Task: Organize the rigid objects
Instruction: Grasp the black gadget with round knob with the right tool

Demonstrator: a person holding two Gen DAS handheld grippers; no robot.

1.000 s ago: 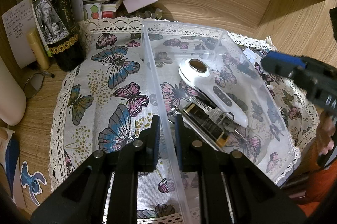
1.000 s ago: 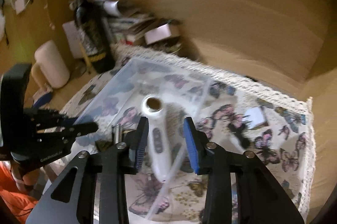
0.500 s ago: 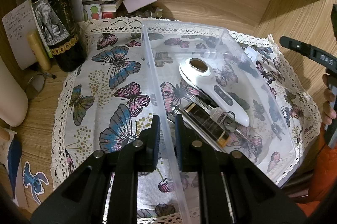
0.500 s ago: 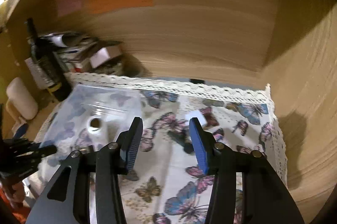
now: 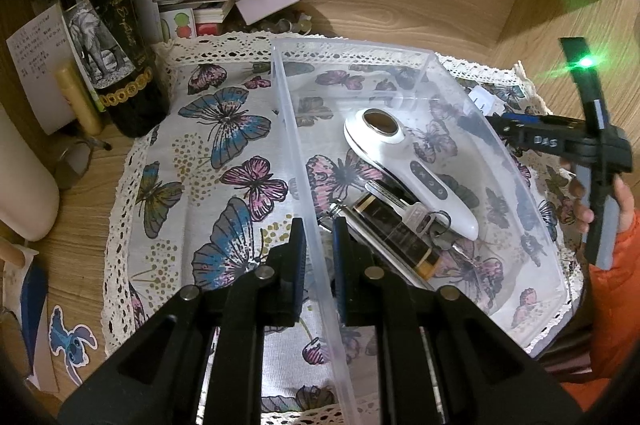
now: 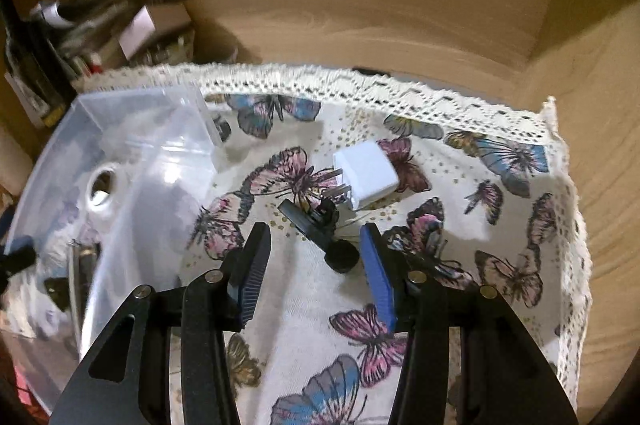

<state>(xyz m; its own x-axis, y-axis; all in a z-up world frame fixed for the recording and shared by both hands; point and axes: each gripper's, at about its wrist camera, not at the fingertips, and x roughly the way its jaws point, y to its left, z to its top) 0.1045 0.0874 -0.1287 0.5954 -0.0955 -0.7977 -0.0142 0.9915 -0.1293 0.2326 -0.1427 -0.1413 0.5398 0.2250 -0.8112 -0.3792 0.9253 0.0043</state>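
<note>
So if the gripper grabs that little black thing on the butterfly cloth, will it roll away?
Probably a little. The black gadget has a round knob at one end, which could pivot or roll if nudged. Its flat arm may stop it rolling far. It looks hard, small and likely light. The open right gripper straddles it.

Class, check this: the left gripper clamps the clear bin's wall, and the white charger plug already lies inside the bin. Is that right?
Not quite. The left gripper does clamp the clear bin, but the right wrist view shows the white charger plug outside it, on the butterfly cloth.

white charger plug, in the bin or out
Out. The white charger plug lies on the butterfly cloth, right of the clear bin.
</note>
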